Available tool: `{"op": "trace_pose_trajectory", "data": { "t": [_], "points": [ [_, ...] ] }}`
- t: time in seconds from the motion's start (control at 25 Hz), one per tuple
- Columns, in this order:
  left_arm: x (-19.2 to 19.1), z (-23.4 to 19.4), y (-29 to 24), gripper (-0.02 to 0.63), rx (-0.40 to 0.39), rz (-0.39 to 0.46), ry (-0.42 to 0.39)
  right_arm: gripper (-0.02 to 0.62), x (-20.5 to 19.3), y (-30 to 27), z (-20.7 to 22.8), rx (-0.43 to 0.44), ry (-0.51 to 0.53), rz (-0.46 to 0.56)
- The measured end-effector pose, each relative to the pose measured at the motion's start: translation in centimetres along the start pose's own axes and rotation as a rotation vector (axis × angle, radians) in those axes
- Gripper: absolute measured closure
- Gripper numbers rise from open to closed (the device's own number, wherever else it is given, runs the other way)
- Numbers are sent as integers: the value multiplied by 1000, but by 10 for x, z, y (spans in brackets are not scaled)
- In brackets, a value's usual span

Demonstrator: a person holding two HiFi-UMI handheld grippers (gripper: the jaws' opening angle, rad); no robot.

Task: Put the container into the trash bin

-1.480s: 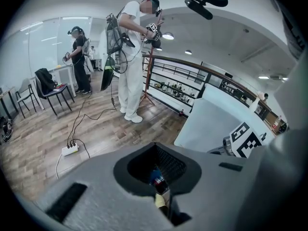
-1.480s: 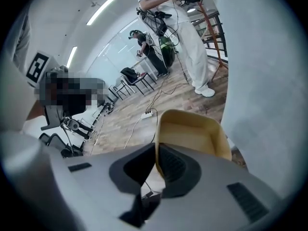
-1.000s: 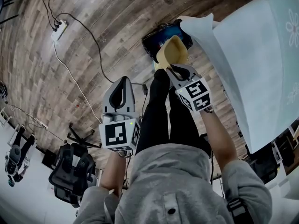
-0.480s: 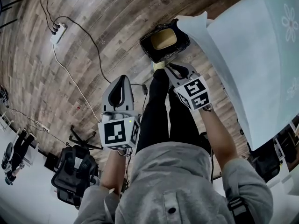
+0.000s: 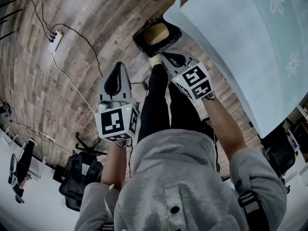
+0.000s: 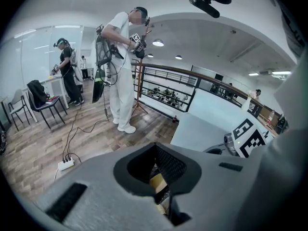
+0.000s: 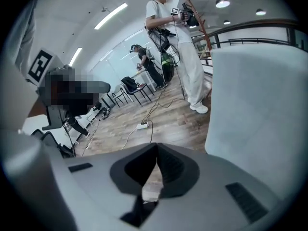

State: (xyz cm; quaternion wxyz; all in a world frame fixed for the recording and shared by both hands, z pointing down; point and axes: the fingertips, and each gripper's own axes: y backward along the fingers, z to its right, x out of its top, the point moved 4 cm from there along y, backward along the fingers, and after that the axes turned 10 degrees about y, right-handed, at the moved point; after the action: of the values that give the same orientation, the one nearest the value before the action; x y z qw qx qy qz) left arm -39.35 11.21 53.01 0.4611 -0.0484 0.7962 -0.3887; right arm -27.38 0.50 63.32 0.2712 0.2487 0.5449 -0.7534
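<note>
The yellow container (image 5: 157, 32) lies inside the trash bin (image 5: 142, 38), which is lined with a black bag and stands on the wooden floor beside the table corner. My right gripper (image 5: 164, 56) hovers just short of the bin, shut, with nothing in it. My left gripper (image 5: 119, 64) is off to the left of the bin, also shut and empty. In the left gripper view a bit of the yellow container (image 6: 158, 183) shows through the hole between the shut jaws of that gripper (image 6: 156, 146). The right gripper (image 7: 156, 146) looks out over floor and table edge.
A white table (image 5: 240, 52) with flower print fills the right side. A power strip (image 5: 54, 40) and its cables run over the floor at left. An office chair (image 5: 79, 177) stands behind me. Other people (image 6: 122, 66) work farther off in the room.
One second ago the right gripper held the yellow container over the bin. It let go, the container dropped into the bin, and both grippers have since drawn back a little.
</note>
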Motion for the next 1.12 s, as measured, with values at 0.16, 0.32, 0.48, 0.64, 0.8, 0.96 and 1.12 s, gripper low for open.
{"op": "trace_pose_trajectory", "data": {
  "t": [0.16,0.32,0.48,0.64,0.8,0.96,1.12],
  "points": [
    [14,15,8,588,-25,35,-36,568,19,29,3,-41,23,60],
    [26,32,18,588,-51,66,-74,568,34,61,5,-85,31,110],
    [37,52,30,588,-76,101,-112,568,44,97,5,-130,30,161],
    [49,80,34,588,-117,133,-160,568,54,135,12,-189,15,224],
    [54,112,47,588,-158,164,-195,568,55,173,12,-253,13,274],
    [62,145,57,588,-219,203,-233,568,56,214,11,-327,25,325],
    [66,179,67,588,-273,239,-260,568,49,255,9,-403,27,369]
  ]
}}
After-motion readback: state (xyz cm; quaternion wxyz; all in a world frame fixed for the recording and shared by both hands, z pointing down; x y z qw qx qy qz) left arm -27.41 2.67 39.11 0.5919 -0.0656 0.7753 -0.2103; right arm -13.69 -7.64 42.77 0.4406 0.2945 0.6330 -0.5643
